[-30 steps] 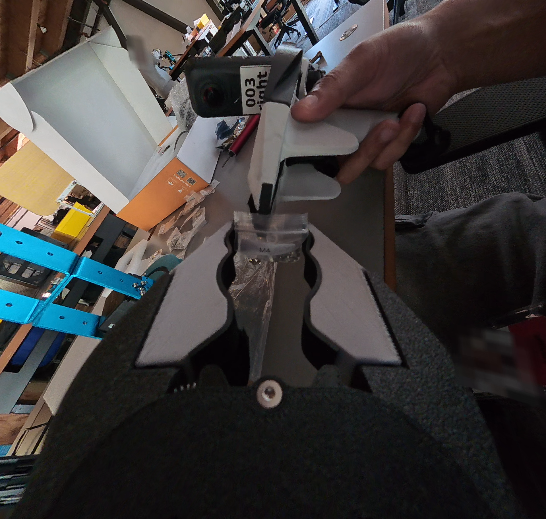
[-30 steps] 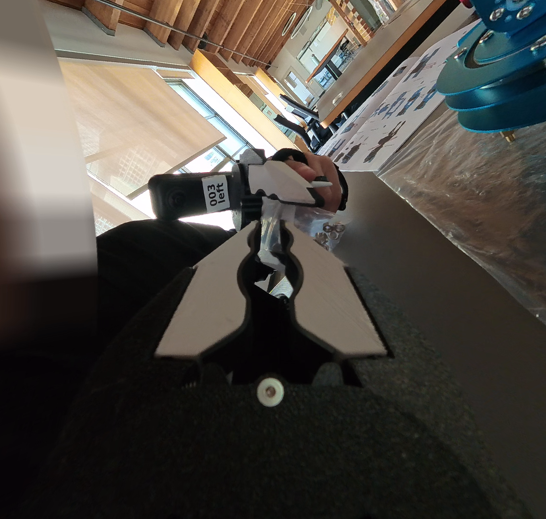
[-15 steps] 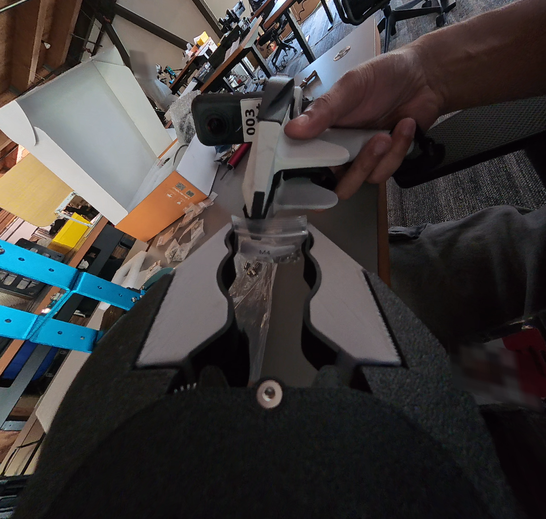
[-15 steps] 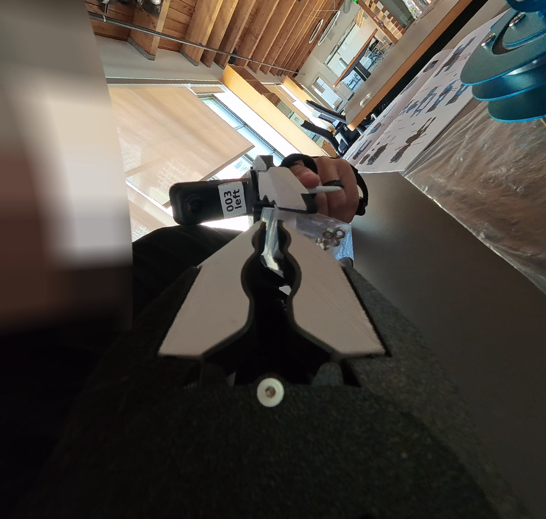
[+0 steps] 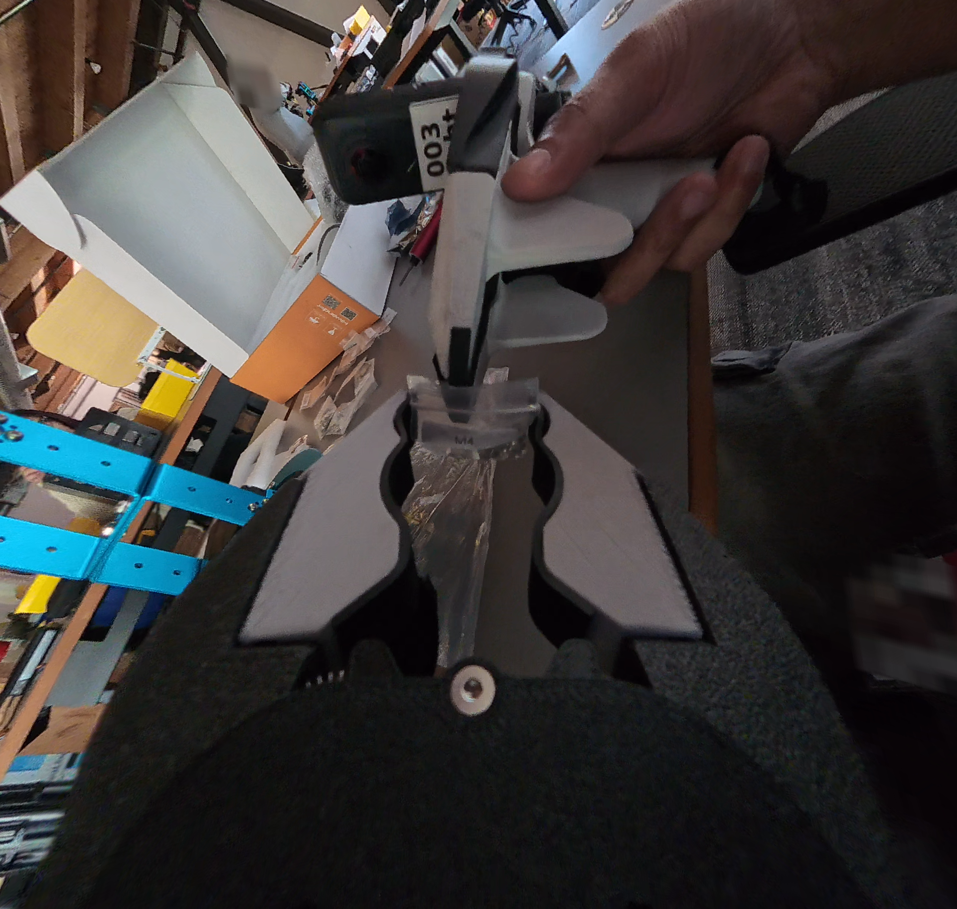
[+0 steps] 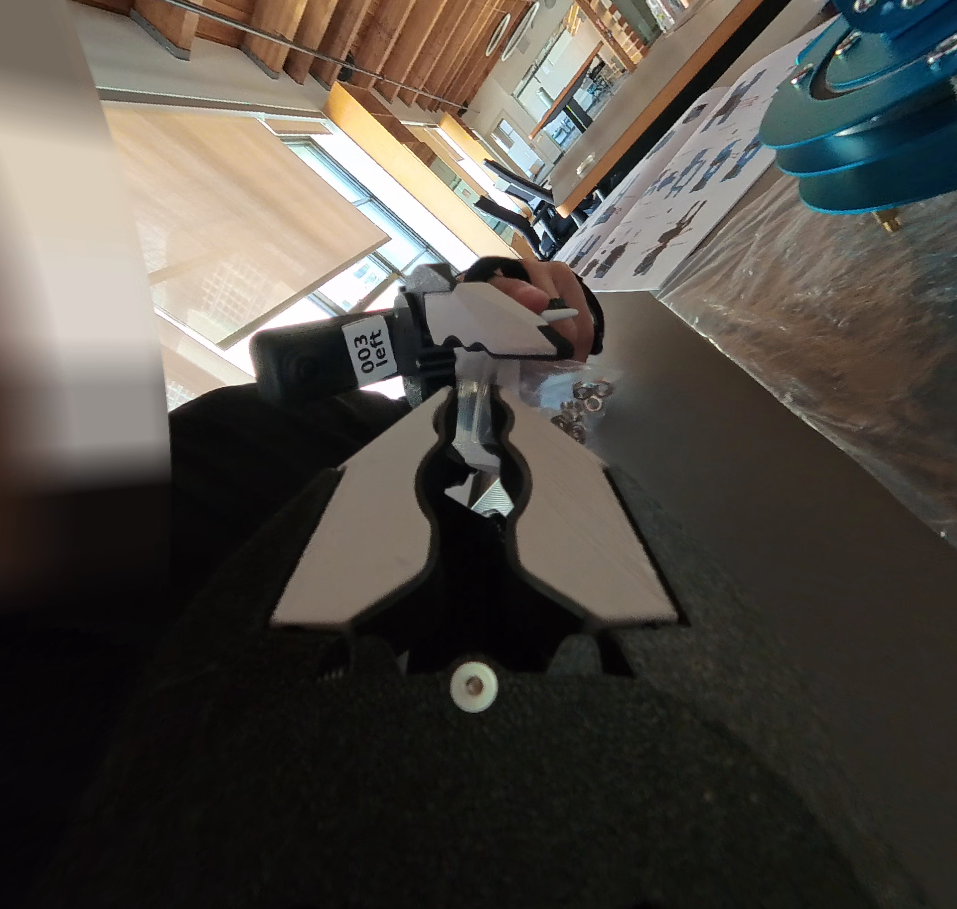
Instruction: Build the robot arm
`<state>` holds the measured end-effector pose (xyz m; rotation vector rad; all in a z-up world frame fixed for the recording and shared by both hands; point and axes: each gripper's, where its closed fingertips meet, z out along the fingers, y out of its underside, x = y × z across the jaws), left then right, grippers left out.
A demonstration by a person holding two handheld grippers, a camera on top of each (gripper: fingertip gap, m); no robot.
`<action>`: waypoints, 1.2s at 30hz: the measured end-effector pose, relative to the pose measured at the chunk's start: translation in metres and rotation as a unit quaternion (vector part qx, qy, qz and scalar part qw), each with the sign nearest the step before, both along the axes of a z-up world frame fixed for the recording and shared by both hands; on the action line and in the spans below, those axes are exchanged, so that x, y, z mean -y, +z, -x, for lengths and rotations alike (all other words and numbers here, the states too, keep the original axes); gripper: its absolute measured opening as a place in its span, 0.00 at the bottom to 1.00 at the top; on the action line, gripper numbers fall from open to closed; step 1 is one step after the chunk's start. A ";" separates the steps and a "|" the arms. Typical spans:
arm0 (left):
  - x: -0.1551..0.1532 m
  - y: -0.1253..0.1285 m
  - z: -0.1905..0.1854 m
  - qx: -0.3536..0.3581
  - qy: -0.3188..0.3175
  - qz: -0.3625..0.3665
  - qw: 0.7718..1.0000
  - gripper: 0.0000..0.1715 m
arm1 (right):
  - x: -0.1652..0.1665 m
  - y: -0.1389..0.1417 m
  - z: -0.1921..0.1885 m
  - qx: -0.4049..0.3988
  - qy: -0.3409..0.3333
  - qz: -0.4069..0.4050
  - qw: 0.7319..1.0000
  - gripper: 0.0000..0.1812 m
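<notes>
A small clear zip bag (image 5: 455,496) holding metal nuts (image 6: 585,400) is held in the air between both grippers. My left gripper (image 5: 472,410) is closed on the bag, whose top strip spans its fingertips. My right gripper (image 5: 460,374) comes in from above and is shut on the bag's top lip. In the right wrist view the right gripper (image 6: 471,397) pinches the clear strip (image 6: 474,428), and the left gripper (image 6: 562,353) holds the bag from behind. The nuts hang to its right. A bare hand (image 5: 673,107) grips the right tool.
An open orange and white box (image 5: 305,335) and several small parts bags (image 5: 342,397) lie on the desk (image 5: 621,366) beyond. Blue metal bars (image 5: 155,490) are at the left. Blue metal discs (image 6: 870,107), a printed sheet (image 6: 673,200) and clear wrap (image 6: 828,314) sit by the dark table (image 6: 751,496). Only a small space, under 4 cm, lies between the two pairs of fingers.
Both grippers keep their hold on the bag. They have only shifted and tilted a little together.
</notes>
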<state>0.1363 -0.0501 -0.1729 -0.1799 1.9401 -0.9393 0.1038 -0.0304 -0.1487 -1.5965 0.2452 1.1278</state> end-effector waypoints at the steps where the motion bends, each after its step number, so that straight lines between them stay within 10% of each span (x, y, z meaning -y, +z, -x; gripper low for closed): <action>1: -0.001 -0.001 0.000 0.001 0.002 -0.006 1.000 0.25 | 0.000 -0.002 0.000 0.003 -0.001 0.005 1.000 0.06; 36: 0.006 0.003 0.003 0.004 -0.009 -0.008 1.000 0.24 | 0.003 0.006 0.004 -0.016 0.013 -0.017 1.000 0.02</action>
